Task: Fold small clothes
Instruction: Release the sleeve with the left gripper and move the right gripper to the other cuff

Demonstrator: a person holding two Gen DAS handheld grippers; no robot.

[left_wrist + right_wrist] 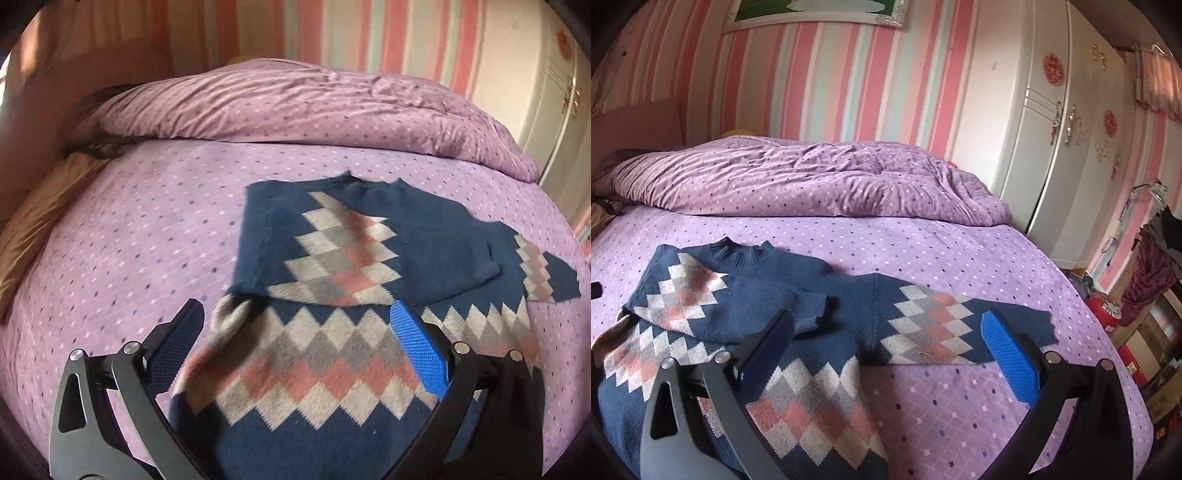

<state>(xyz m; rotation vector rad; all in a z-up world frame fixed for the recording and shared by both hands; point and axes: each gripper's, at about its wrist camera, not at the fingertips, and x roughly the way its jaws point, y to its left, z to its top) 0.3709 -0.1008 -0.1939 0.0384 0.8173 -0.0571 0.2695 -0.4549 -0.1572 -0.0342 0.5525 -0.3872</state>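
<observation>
A navy sweater point(424, 251) with a white, grey and pink diamond pattern lies on the purple dotted bed sheet point(129, 229). Its left sleeve is folded across the chest. Its right sleeve point(942, 321) lies stretched out to the right. My left gripper point(299, 314) is open just above the sweater's left body part, holding nothing. My right gripper point(886, 325) is open above the sweater point(768, 291), near the right armpit, holding nothing. The sweater's lower hem is hidden below both views.
A rumpled purple duvet point(798, 181) is piled along the far side of the bed. A white wardrobe point(1067, 147) stands at the right. Clutter and a red object point(1104, 310) sit on the floor beside the bed's right edge. A brown pillow point(40, 218) lies at the left.
</observation>
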